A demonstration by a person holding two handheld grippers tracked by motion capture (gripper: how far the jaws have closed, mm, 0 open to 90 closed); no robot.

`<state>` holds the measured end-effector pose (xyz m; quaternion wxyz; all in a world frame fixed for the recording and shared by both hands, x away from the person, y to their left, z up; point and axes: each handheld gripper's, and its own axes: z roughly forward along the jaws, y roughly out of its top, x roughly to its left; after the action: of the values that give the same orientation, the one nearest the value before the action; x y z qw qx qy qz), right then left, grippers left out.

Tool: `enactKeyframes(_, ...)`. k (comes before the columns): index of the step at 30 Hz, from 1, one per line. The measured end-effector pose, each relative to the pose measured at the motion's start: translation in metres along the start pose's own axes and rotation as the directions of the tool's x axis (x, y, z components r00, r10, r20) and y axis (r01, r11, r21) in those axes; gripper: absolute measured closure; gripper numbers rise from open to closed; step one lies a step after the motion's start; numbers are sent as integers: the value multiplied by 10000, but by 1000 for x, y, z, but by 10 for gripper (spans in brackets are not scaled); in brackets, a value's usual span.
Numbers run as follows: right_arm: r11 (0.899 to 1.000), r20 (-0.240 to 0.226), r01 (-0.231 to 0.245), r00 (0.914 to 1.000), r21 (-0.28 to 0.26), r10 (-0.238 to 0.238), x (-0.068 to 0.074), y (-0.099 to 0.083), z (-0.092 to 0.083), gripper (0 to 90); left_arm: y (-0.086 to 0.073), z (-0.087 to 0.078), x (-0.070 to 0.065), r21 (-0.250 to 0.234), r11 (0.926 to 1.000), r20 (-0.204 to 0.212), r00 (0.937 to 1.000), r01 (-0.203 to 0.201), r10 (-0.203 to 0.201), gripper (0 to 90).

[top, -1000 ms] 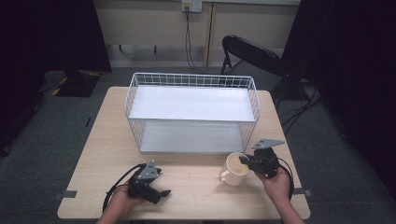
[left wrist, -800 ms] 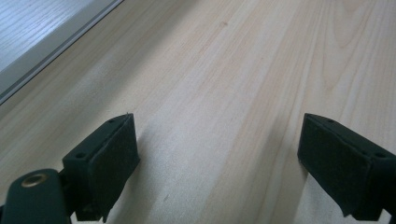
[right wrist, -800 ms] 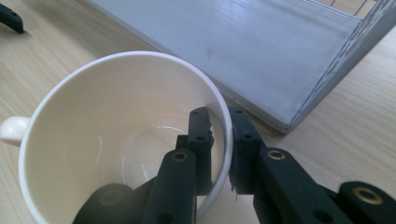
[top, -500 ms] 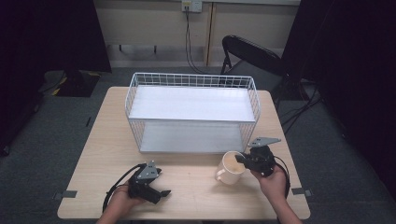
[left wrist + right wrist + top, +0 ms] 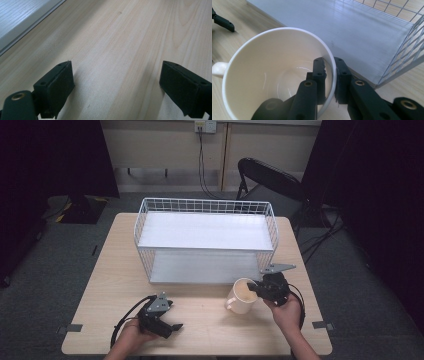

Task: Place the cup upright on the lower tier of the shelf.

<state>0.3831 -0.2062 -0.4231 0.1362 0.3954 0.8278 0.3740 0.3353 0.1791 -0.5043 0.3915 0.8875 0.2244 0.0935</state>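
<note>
Two grippers: right gripper [image 5: 329, 75] clamped on cream mug [image 5: 274, 75] rim, apparently lifted; left gripper [image 5: 117, 85] wide apart, empty.

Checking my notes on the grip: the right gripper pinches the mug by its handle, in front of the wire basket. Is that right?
Not quite. The right gripper pinches the mug by its rim wall, one jaw inside and one outside, as the right gripper view shows. The handle sticks out on the far side, untouched. The rest holds: the mug is in front of the wire basket.

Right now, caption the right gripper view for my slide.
Right gripper pinching the cream mug's rim, one finger inside, beside the white wire rack.
</note>
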Motion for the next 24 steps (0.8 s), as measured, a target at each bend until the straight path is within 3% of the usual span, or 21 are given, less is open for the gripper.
enactKeyframes(15, 9997, 201, -114, 9997, -221, 118, 6, 11, 10, 819, 0, 1, 0, -18, 10000, 34, 10000, -6, 6, 105)
enactKeyframes(24, 9978, 455, -145, 9988, -640, 175, 11, 14, 12, 819, 0, 1, 0, -17, 10000, 32, 10000, -7, 7, 103)
